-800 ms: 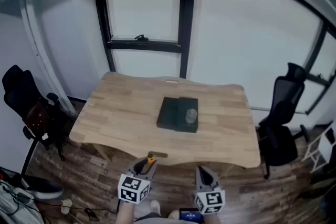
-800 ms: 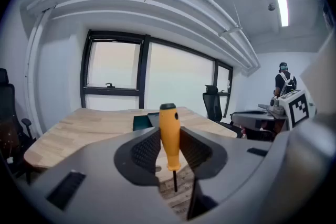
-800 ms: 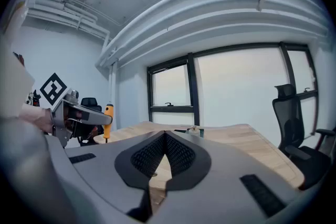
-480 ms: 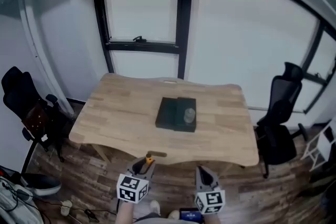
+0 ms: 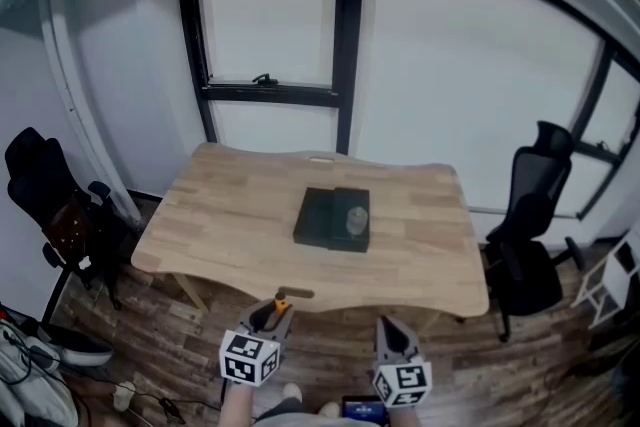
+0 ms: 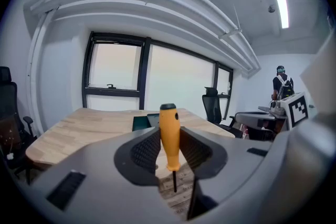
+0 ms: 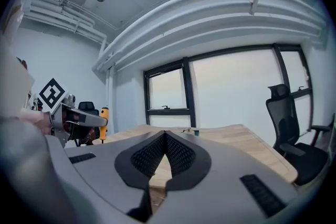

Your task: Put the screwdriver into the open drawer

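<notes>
Under the big window stands the wooden table (image 5: 230, 215) with the dark drawer box (image 5: 332, 219) at its middle, and short of its near edge my left gripper (image 6: 169, 136) clamps the orange screwdriver (image 6: 169, 126) upright by its handle, shaft downward, while my right gripper (image 7: 165, 140) has its jaws pressed together on nothing.

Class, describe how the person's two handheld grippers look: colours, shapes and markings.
Both the left gripper and right gripper have smooth grey bodies with two curved jaws lined by dark ribbed pads. Each carries a white cube with black square markers.
</notes>
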The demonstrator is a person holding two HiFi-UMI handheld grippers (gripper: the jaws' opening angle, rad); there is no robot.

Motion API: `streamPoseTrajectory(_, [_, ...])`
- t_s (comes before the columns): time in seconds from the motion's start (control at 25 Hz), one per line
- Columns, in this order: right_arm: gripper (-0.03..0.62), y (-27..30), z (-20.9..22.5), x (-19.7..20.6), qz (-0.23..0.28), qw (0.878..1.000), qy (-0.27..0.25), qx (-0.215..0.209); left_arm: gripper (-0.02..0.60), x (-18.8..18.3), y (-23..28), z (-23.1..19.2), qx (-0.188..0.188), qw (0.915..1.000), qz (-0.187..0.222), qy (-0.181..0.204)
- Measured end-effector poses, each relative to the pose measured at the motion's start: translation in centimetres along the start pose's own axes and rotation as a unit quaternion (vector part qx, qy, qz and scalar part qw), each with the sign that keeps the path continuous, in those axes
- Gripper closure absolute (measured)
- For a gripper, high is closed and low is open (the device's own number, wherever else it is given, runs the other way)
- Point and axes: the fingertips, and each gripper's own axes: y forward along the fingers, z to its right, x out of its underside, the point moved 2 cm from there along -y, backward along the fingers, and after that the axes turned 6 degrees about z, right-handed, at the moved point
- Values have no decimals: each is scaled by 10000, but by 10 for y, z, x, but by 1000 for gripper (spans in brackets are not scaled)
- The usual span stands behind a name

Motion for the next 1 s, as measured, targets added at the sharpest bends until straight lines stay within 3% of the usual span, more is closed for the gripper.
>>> streamPoseTrajectory(0.56, [597, 18, 10, 2, 1, 10000, 16, -55, 468, -1, 16, -11, -98, 9999, 18, -92])
streamPoseTrajectory(1.0, [597, 98, 47, 8, -165, 9998, -40, 135, 469, -15, 106, -53, 69, 9998, -15, -196])
